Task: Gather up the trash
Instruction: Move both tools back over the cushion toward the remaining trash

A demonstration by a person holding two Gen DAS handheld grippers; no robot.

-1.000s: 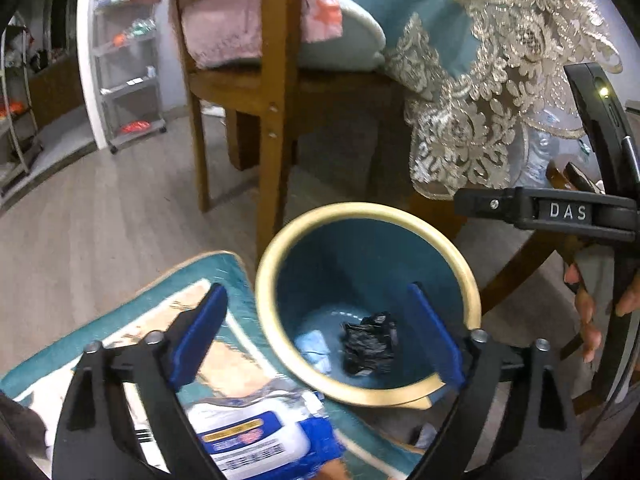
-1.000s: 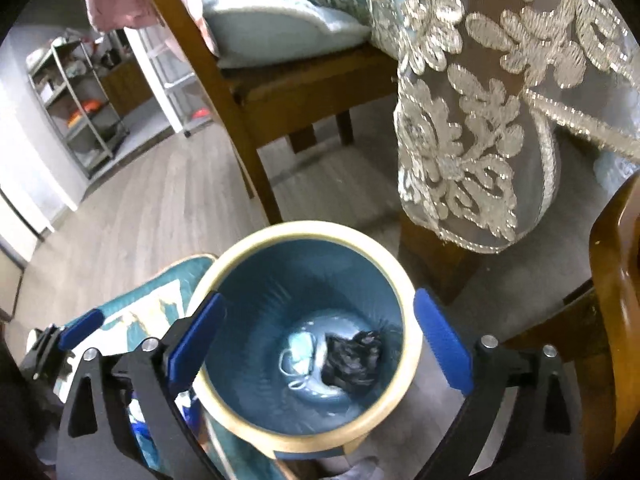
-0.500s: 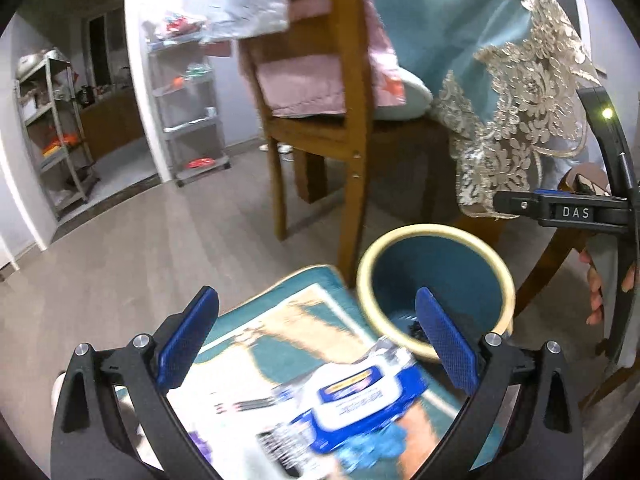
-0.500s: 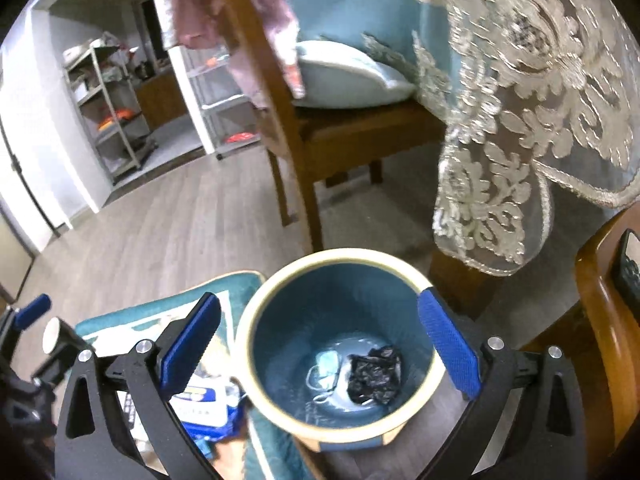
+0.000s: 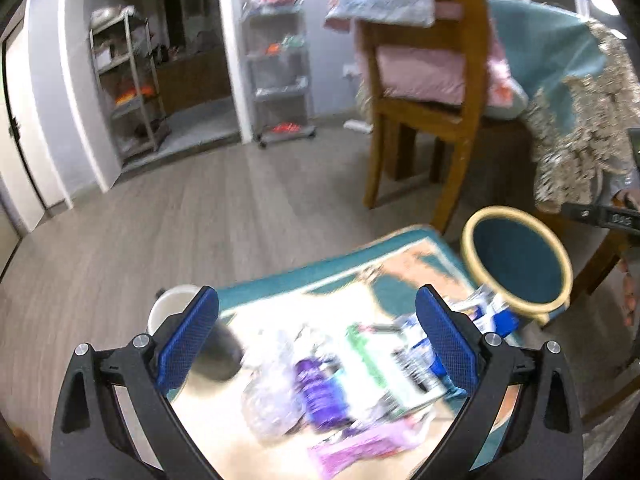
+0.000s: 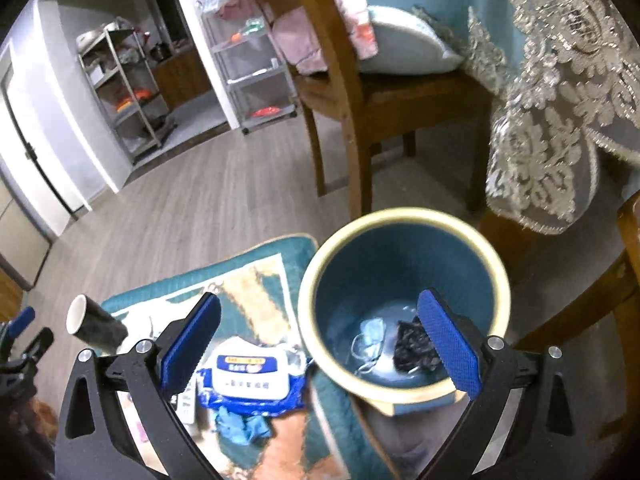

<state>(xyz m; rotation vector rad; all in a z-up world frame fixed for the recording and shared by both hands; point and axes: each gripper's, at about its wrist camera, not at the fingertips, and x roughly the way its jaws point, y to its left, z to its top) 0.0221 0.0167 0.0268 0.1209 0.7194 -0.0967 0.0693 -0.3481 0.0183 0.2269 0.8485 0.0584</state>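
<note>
Reaching for the next piece of trash: left gripper (image 5: pixel 316 334) wide open and empty, hovering over blurred litter on the rug (image 5: pixel 276 286), namely a clear crinkled wrapper (image 5: pixel 272 396), purple packet (image 5: pixel 316 392), pink packet (image 5: pixel 360 446), green-and-white pack (image 5: pixel 372 368). Right gripper (image 6: pixel 318 336) also spread wide, holding nothing, poised above the teal bin (image 6: pixel 404 216) with cream rim, standing at the rug's edge. Already in the bin: black crumpled bag (image 6: pixel 412 344) and pale face mask (image 6: pixel 370 330). Outside, just beside the bin: blue wipes pack (image 6: pixel 248 376), blue glove (image 6: pixel 240 428); dark cup (image 6: pixel 94 326) lying tipped near the rug's far side. Next move probably calls for lowering the left gripper onto one item and closing; thin wrappers likely to slip or crumple. Surface: patterned teal rug on grey wood-plank floor. Room: wooden chair (image 6: pixel 344 92) with cushion, lace tablecloth (image 6: pixel 560 92), wire shelving (image 5: pixel 276 68) by white walls.
</note>
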